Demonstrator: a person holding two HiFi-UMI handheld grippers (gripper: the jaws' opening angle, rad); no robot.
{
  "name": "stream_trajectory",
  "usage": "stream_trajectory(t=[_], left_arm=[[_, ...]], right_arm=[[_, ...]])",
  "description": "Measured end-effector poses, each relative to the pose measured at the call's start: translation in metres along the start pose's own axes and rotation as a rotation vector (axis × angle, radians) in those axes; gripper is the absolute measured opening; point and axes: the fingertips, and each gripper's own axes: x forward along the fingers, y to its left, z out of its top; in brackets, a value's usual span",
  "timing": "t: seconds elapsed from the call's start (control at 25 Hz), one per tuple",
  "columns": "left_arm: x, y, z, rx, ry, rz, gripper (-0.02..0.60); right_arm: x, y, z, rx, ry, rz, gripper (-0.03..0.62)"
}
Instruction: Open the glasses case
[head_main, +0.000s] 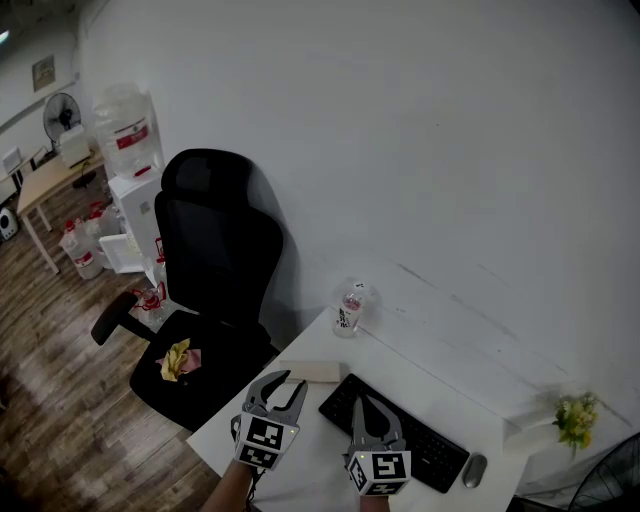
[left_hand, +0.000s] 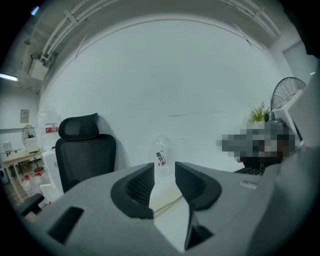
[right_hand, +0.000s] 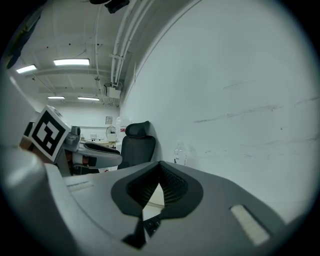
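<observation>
The left gripper (left_hand: 164, 170) stands partly open with nothing between its jaws. The right gripper (right_hand: 160, 167) is closed tip to tip and empty. Just beyond the left gripper lies a pale oblong thing, which I take for the glasses case (head_main: 311, 372). It sits flat on the table (head_main: 315, 465) near the left edge, just left of the keyboard (head_main: 400, 435). It is probably light and stiff-shelled, and smooth enough to skid (a sprung lid may resist). So pin the base by its long sides and lift at the seam.

The table is white and looks slick. A bottle (head_main: 351, 308) stands at the far side by the wall, and a mouse (head_main: 475, 469) lies right of the keyboard. A black chair (head_main: 212, 262) sits to the left on a wooden floor (head_main: 60, 400).
</observation>
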Motion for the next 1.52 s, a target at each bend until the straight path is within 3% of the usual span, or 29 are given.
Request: stream_trajectory(t=[0.36,0.68,0.88,1.08,1.52], left_arm=[[0.057,-0.019,-0.033,0.306,0.216,-0.168,0.16],[0.101,-0.032,-0.083,0.697,0.427,-0.272,0.2],[0.121,-0.046,-0.112,0.875,0.514,-0.345,0.202],[0.138,-0.05,-0.13,0.967,0.555,-0.364,0.201],[0.149,-0.058,-0.153,1.021,0.605,-0.403,0.189]], right_arm=[[0.008,-0.008,-0.018,0.009,0.035,0.005,0.009],[0.011,-0.012,-0.028,0.028,0.048,0.002,0.009],[0.015,-0.012,-0.033,0.03,0.059,0.005,0.009],[0.018,-0.014,-0.037,0.033,0.069,0.006,0.009],[0.024,-0.02,-0.048,0.042,0.094,0.001,0.009]])
